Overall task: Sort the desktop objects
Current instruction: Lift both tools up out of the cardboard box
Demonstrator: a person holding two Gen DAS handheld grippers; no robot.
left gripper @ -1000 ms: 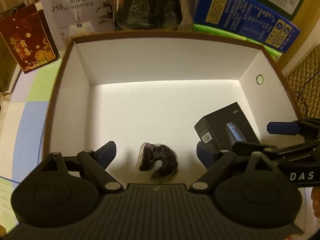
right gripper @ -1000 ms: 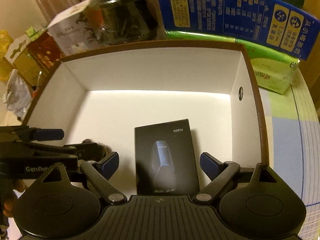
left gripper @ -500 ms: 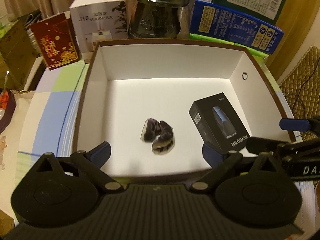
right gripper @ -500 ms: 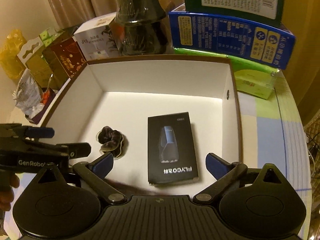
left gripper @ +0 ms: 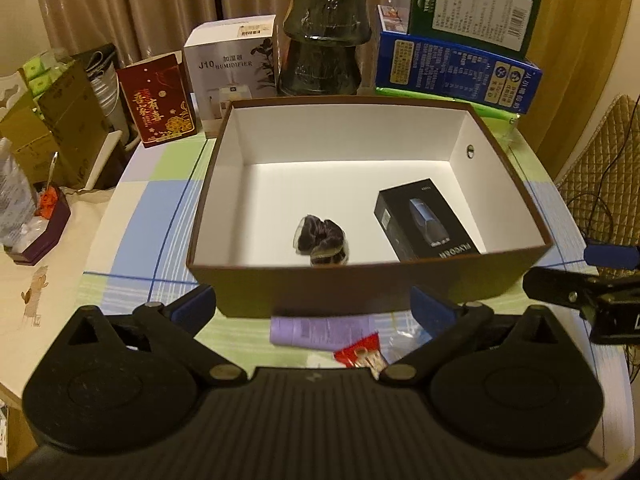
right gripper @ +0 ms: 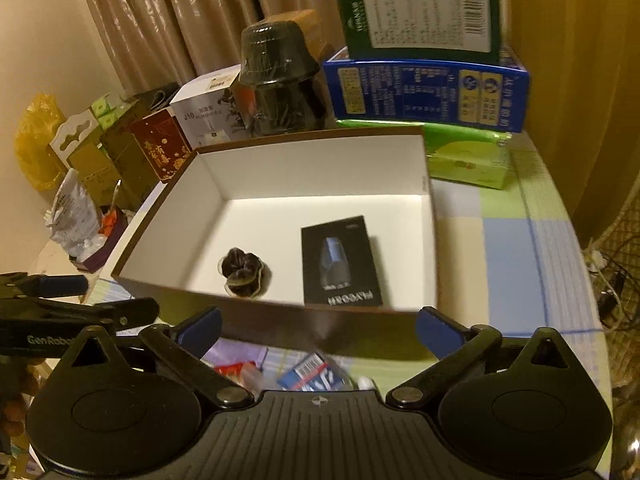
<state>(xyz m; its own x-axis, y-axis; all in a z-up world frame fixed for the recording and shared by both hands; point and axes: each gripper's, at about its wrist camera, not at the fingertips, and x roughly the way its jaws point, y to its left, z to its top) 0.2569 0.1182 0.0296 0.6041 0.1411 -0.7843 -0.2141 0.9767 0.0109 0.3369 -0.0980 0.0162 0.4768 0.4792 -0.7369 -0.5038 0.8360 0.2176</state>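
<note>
A brown box with a white inside [left gripper: 344, 136] [right gripper: 312, 168] stands on the checked tablecloth. On its floor lie a dark hair scrunchie [left gripper: 322, 240] [right gripper: 242, 272] and, to its right, a flat black product box [left gripper: 426, 220] [right gripper: 340, 260]. My left gripper [left gripper: 313, 306] hovers before the box's near wall, jaws opening, nothing between them. My right gripper [right gripper: 319, 326] hangs beside it, jaws also opening and empty. Its fingers [left gripper: 560, 286] show at the left view's right edge. Under the grippers lie a lilac tube [left gripper: 316, 330], a red packet [left gripper: 360, 354] and a blue-white packet [right gripper: 312, 372].
Behind the box stand a red gift bag [left gripper: 158, 100], a white humidifier carton [left gripper: 230, 68], dark wrapped bowls [left gripper: 324, 40], and a blue carton [left gripper: 456, 72] with a green one [left gripper: 472, 4] on top. A purple tray of clutter [left gripper: 36, 232] sits left, a quilted chair [left gripper: 600, 168] right.
Both grippers have drawn back and up out of the box, jaws spreading wider. The scrunchie and the black product box stay on its floor. Small items before the box have come into view.
</note>
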